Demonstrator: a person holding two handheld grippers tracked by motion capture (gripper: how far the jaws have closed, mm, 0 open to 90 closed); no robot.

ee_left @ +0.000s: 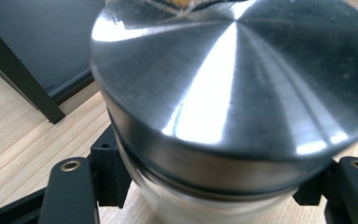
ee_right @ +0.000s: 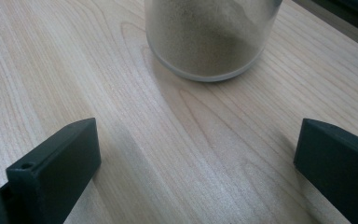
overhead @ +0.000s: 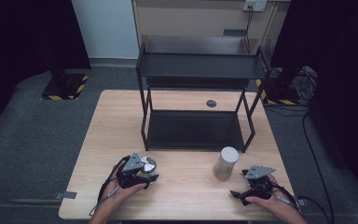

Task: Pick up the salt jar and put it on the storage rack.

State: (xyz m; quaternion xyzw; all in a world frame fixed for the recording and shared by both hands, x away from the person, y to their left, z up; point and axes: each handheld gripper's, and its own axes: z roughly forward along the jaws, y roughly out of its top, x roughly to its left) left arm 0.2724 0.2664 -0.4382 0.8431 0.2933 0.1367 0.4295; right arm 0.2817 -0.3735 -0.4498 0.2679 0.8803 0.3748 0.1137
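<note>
Steel-lid jar [ee_left: 233, 93] clamped in L gripper [overhead: 137, 171], R gripper [overhead: 256, 184] open

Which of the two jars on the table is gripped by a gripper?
The jar with the shiny metal lid, at the table's left front: the left gripper is shut on it. The white-lidded jar stands free ahead of the open right gripper.

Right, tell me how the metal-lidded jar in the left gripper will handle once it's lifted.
The jar probably holds steady: the left gripper is shut on its body just below the lid. The glass wall looks smooth, so it may slip if the squeeze eases. Glass under a broad steel lid suggests it is heavy for its size and breakable, so set it down gently.
</note>
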